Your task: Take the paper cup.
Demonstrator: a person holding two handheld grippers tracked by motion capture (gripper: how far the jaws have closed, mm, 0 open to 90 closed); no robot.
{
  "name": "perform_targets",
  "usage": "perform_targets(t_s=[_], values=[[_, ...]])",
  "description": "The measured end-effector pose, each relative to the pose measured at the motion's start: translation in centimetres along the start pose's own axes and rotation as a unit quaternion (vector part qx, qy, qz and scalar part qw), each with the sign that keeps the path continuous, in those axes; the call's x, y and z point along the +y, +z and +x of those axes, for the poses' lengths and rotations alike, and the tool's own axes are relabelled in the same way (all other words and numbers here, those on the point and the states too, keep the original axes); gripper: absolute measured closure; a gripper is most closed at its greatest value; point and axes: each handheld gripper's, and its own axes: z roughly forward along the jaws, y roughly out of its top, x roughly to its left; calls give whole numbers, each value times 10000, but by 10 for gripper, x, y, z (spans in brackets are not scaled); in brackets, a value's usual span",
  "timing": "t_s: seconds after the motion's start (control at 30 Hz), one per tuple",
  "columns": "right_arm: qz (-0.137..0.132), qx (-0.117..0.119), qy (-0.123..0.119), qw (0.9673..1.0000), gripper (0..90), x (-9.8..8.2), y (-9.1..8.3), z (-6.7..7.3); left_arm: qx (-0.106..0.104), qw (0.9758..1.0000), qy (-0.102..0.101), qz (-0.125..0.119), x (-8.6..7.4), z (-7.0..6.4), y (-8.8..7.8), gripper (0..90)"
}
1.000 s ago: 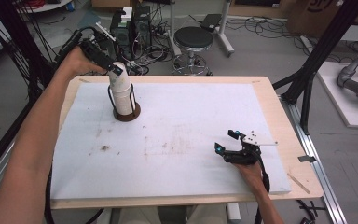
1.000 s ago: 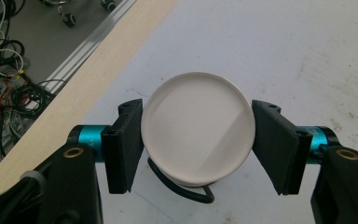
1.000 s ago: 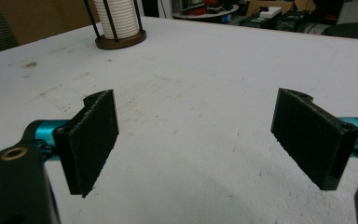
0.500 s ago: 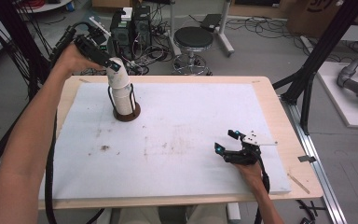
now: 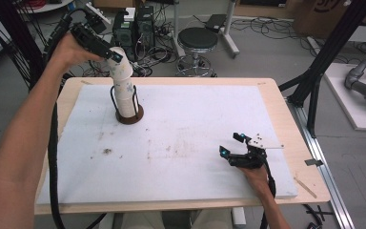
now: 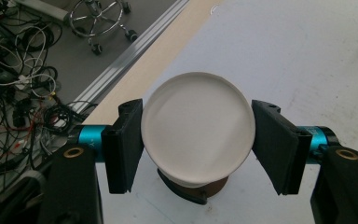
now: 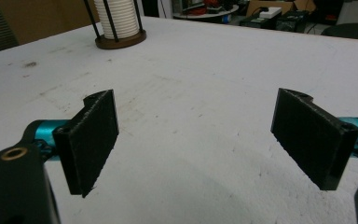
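I take the cup holder [image 5: 129, 116], a brown round base with thin black upright rods, as my landmark; it stands on the white sheet [image 5: 181, 138] that covers the wooden desk [image 5: 286, 119], toward the far left part of it. A stack of white cups [image 5: 124, 90] rises out of the holder between the rods. My left gripper [image 5: 110, 53] is up at the top of that stack, above the holder and slightly to its far left, with the left hand [image 5: 69, 47] behind it. In the left gripper view I look straight down on the round bottom of the top cup [image 6: 196, 133], which sits between the 2 black jaws; the left jaw looks to be touching the cup's edge, while I cannot tell whether the right jaw touches it, so I cannot say if this gripper is actually clamped on the cup. The holder's brown base [image 6: 200, 186] peeks out underneath. My right gripper [image 5: 236, 147] lies well to the near right of the holder, resting low on the sheet with the right hand [image 5: 257, 174] behind it. In the right gripper view its 2 jaws stand wide apart with nothing between them, bare sheet below, and the holder with its ribbed cups [image 7: 119, 18] far off at the upper left.
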Motion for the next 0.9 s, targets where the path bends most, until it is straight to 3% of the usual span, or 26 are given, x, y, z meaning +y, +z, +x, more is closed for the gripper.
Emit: perform_targets(t_s=[0.27, 0.57, 0.73, 0.9], values=[[29, 17, 15, 10000, 151, 0, 0, 0, 90, 9998, 90, -140, 8, -5, -19, 369], [47, 19, 19, 10000, 151, 0, 0, 0, 114, 9996, 176, -176, 8, -12, -26, 369], [30, 23, 29, 10000, 151, 0, 1, -1, -73, 9987, 219, -444, 7, -27, -28, 370], [41, 24, 20, 10000, 151, 0, 1, -1, -128, 9985, 241, -477, -2, -36, -28, 369]])
